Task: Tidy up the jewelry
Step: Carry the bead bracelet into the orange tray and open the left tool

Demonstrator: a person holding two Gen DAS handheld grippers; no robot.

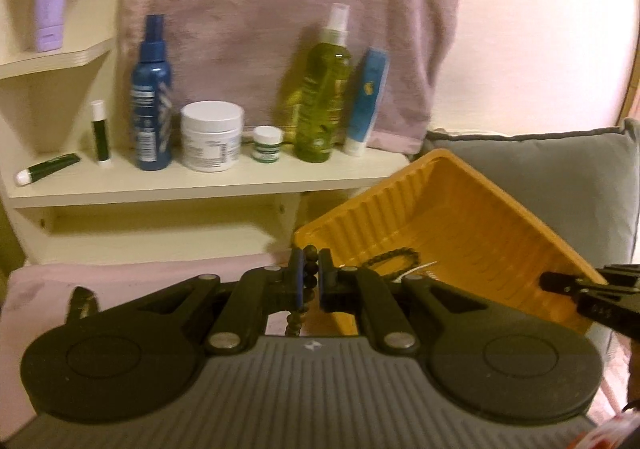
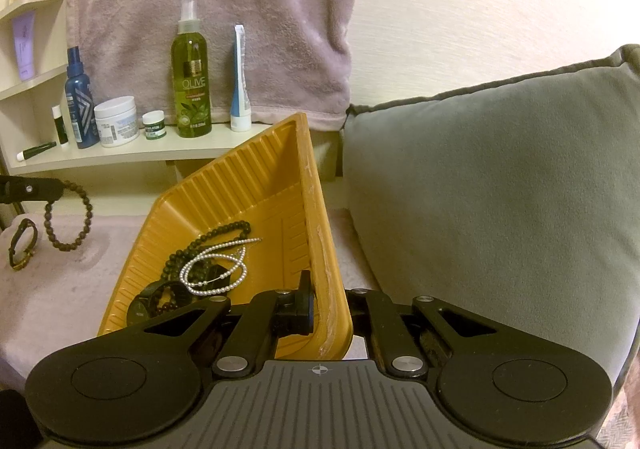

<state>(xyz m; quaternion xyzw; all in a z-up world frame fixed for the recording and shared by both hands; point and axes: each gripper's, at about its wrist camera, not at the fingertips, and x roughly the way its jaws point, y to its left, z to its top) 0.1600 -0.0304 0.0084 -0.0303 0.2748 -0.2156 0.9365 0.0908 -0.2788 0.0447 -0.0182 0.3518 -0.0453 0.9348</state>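
My left gripper is shut on a dark beaded bracelet, which hangs as a loop above the pink blanket in the right wrist view. My right gripper is shut on the rim of a yellow plastic tray, holding it tilted up on the blanket. Inside the tray lie a white pearl necklace, a black bead necklace and a dark watch. In the left wrist view the tray sits to the right of the held bracelet, with the right gripper at its edge.
A brown strap bracelet lies on the pink blanket at left. Behind it a cream shelf carries several bottles, jars and tubes. A grey cushion fills the right side, and a pink towel hangs on the wall.
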